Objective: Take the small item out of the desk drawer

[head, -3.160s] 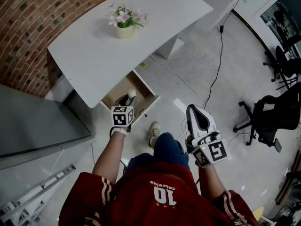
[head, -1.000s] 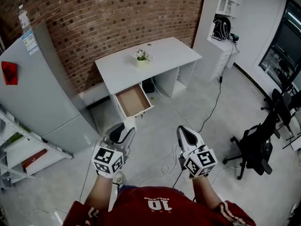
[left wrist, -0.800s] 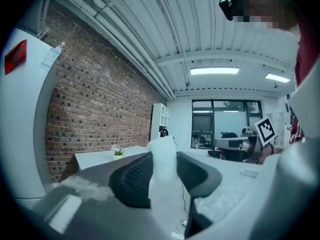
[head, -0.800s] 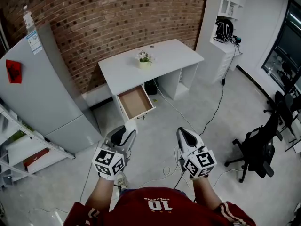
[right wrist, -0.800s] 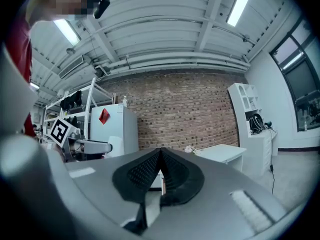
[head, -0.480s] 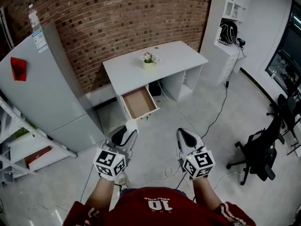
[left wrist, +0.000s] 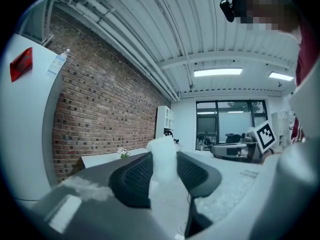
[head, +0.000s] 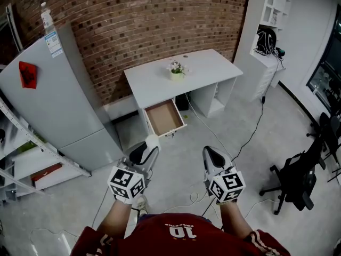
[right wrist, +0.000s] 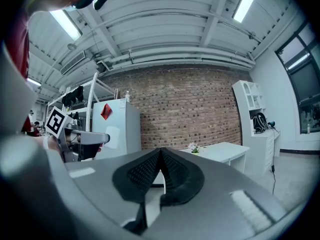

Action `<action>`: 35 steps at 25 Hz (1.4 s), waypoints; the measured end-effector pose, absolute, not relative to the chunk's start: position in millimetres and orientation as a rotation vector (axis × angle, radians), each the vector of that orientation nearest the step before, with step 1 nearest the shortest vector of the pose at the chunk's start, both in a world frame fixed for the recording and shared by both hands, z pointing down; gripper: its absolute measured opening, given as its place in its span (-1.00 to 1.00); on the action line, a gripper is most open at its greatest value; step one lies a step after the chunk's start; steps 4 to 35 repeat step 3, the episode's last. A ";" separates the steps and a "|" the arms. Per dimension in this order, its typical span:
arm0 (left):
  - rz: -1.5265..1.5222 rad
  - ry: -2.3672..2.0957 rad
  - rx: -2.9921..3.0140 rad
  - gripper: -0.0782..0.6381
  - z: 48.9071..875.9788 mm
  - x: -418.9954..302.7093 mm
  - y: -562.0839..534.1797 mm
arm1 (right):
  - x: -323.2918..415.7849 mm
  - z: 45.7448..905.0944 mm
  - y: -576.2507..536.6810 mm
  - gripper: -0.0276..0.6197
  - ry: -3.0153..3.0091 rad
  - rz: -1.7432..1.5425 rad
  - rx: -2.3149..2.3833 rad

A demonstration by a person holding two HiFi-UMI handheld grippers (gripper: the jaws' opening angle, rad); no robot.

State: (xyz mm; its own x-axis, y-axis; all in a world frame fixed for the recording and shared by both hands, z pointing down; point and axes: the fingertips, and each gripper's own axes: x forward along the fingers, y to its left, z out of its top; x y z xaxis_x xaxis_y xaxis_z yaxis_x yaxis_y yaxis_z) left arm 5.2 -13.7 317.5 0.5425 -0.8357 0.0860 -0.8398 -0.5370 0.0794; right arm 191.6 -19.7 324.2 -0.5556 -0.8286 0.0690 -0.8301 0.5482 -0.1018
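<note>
Out on the grey floor (head: pixel 250 143), well apart from the white desk (head: pixel 208 71), a person is standing and holding both grippers low in front of the body. The left gripper (head: pixel 148 147) is keeping its jaws partly apart and pressing them on the small item (left wrist: pixel 164 159), a pale white piece sticking up past the dark ribbed pads (left wrist: pixel 134 176); the view is too blurred to tell what it is, though it is looking soft and rounded. The right gripper (right wrist: pixel 161 170) is holding its jaws together with nothing between them. Under the tabletop the drawer (head: pixel 164 117) is hanging pulled out, showing its brown bottom. A flower pot (head: pixel 176 73) is sitting on the tabletop, and a grey fridge (head: pixel 58 105) is standing beside the desk against the brick wall (head: pixel 144 25).
</note>
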 end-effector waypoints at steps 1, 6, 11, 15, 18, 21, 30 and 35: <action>0.056 -1.451 2.660 -0.33 317.5 6.9 -12.8 | 193.1 324.3 -19.1 -0.91 -2.755 0.191 1.472; 0.055 -1.454 2.660 -0.33 318.3 11.2 -10.1 | 197.2 325.3 -16.8 -0.92 -2.760 0.191 1.468; 0.055 -1.454 2.660 -0.33 318.3 11.2 -10.1 | 197.2 325.3 -16.8 -0.92 -2.760 0.191 1.468; 0.055 -1.454 2.660 -0.33 318.3 11.2 -10.1 | 197.2 325.3 -16.8 -0.92 -2.760 0.191 1.468; 0.055 -1.454 2.660 -0.33 318.3 11.2 -10.1 | 197.2 325.3 -16.8 -0.92 -2.760 0.191 1.468; 0.055 -1.454 2.660 -0.33 318.3 11.2 -10.1 | 197.2 325.3 -16.8 -0.92 -2.760 0.191 1.468; 0.055 -1.454 2.660 -0.33 318.3 11.2 -10.1 | 197.2 325.3 -16.8 -0.92 -2.760 0.191 1.468; 0.055 -1.454 2.660 -0.33 318.3 11.2 -10.1 | 197.2 325.3 -16.8 -0.92 -2.760 0.191 1.468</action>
